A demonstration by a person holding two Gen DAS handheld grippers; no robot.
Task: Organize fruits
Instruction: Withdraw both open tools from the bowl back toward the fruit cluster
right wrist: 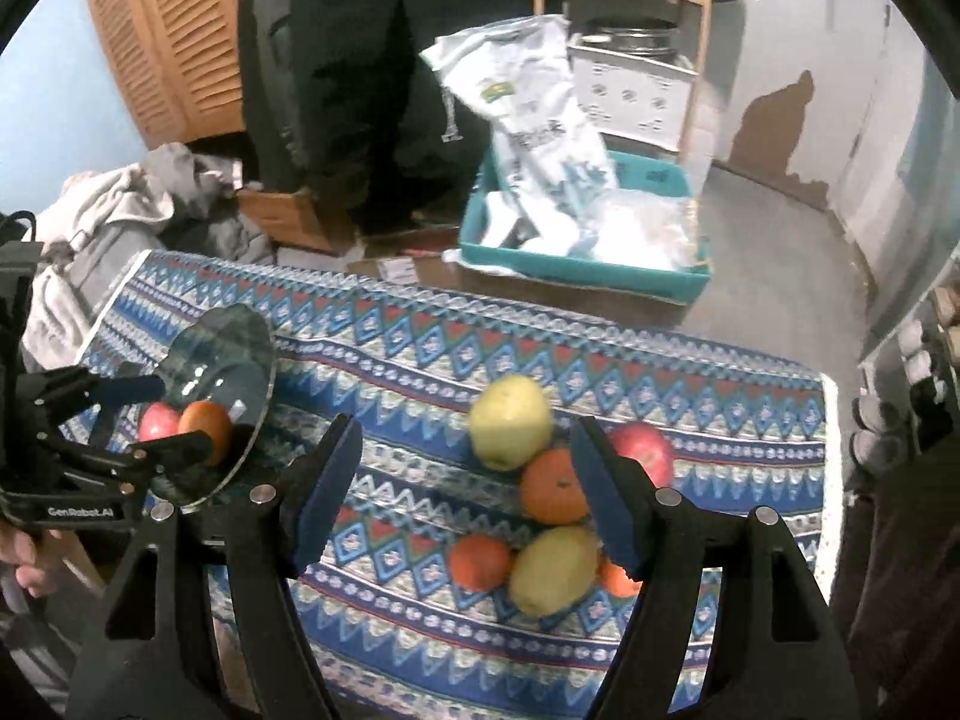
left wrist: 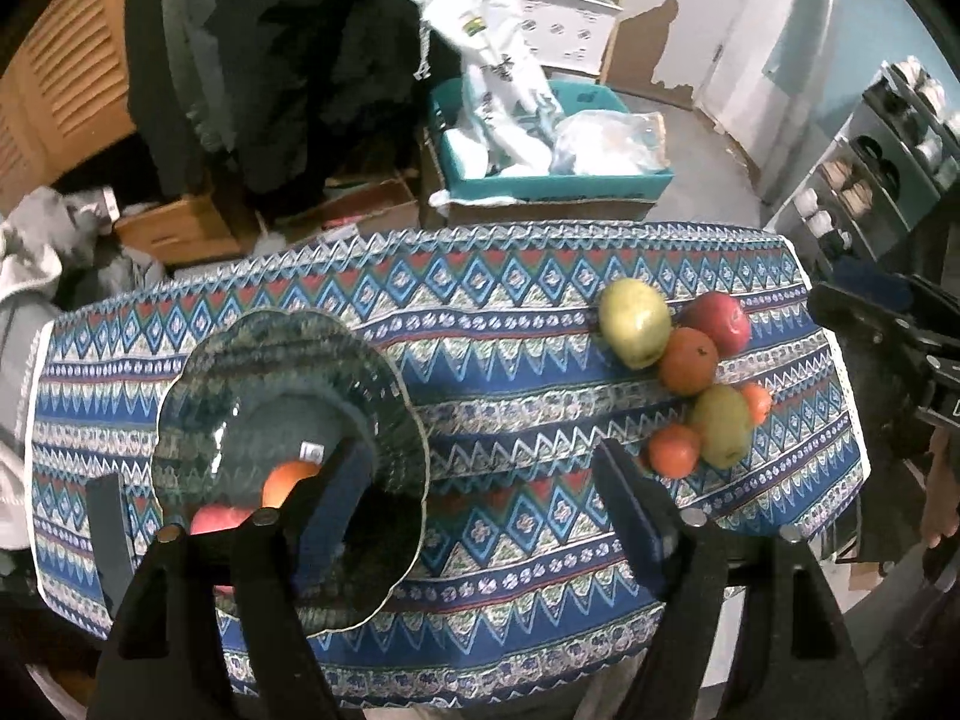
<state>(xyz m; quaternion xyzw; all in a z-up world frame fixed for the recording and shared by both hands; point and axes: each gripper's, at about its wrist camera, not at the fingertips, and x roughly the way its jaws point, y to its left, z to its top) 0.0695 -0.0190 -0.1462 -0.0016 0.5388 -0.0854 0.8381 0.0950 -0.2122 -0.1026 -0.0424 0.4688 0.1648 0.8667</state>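
Observation:
A glass plate lies at the left of the patterned tablecloth and holds a red apple and an orange. At the right lies a cluster: two green apples, a red apple, a large orange and two small oranges. My left gripper is open and empty beside the plate. My right gripper is open and empty above the cluster.
A teal bin with white bags sits on a box behind the table. A shoe rack stands at the right, clothes and boxes at the left. A person in dark clothes stands behind.

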